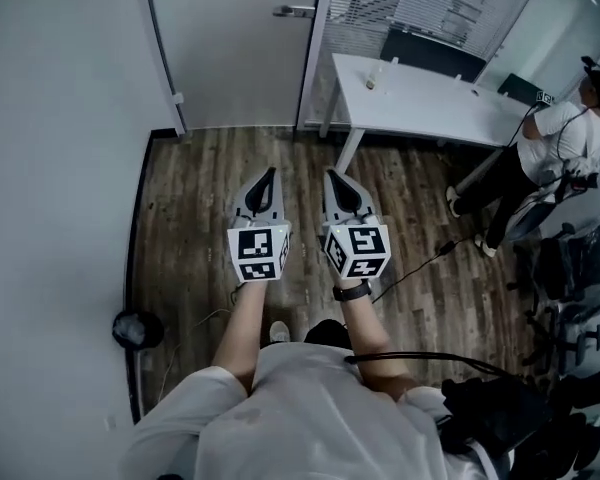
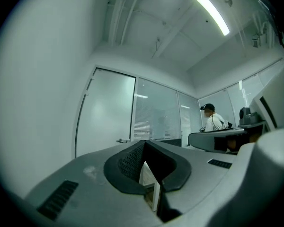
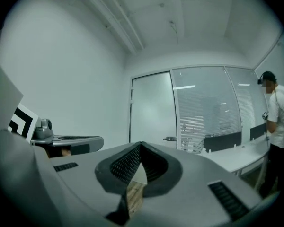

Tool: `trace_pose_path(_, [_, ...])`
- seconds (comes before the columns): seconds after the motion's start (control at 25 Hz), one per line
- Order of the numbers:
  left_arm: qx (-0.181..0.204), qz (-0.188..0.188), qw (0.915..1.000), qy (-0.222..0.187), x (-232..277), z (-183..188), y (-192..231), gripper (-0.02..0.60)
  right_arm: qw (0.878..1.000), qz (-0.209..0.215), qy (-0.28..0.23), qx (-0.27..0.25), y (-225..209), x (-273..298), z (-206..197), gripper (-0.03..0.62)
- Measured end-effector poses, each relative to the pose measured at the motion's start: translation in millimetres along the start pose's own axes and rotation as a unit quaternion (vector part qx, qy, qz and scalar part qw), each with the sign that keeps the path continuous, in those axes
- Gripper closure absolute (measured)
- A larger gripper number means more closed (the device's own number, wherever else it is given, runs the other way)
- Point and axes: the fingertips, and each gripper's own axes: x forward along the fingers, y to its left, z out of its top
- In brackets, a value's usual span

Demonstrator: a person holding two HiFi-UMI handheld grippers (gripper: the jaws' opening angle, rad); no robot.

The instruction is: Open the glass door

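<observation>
L gripper [image 1: 271, 172], R gripper [image 1: 330, 174] closed over wood floor [image 1: 410, 208], facing glass door [image 1: 240, 58]

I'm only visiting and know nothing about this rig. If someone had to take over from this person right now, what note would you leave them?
Left gripper: shut, empty, held out in front of the person.
Right gripper: shut, empty, beside the left one.
Glass door: ahead across the wooden floor, looks closed. Its handle is at its right edge in the head view.
Done: nothing on the door; neither gripper touches it.
Left: go up to the door, take the handle, open it.
</observation>
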Motion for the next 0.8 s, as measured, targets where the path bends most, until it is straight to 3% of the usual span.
trace_pose_path(0.24, [-0.011, 0.025, 0.9995, 0.015, 47, -14, 32, 0.580, 0.999, 0.031, -0.022, -0.025, -8, 53, 0, 0.594])
trace_pose_path(0.44, [-0.004, 0.036, 0.9992, 0.017, 88, -30, 36, 0.580, 0.999, 0.046, -0.020, -0.010, -39, 100, -16, 0.593])
trace_pose_path(0.6, [0.014, 0.044, 0.9987, 0.020, 157, -33, 48, 0.580, 0.997, 0.062, -0.035, 0.007, -74, 161, -15, 0.594])
trace_pose_path(0.8, [0.029, 0.050, 0.9983, 0.000, 260, -14, 46, 0.580, 0.995, 0.072, -0.065, 0.004, -146, 231, 15, 0.594])
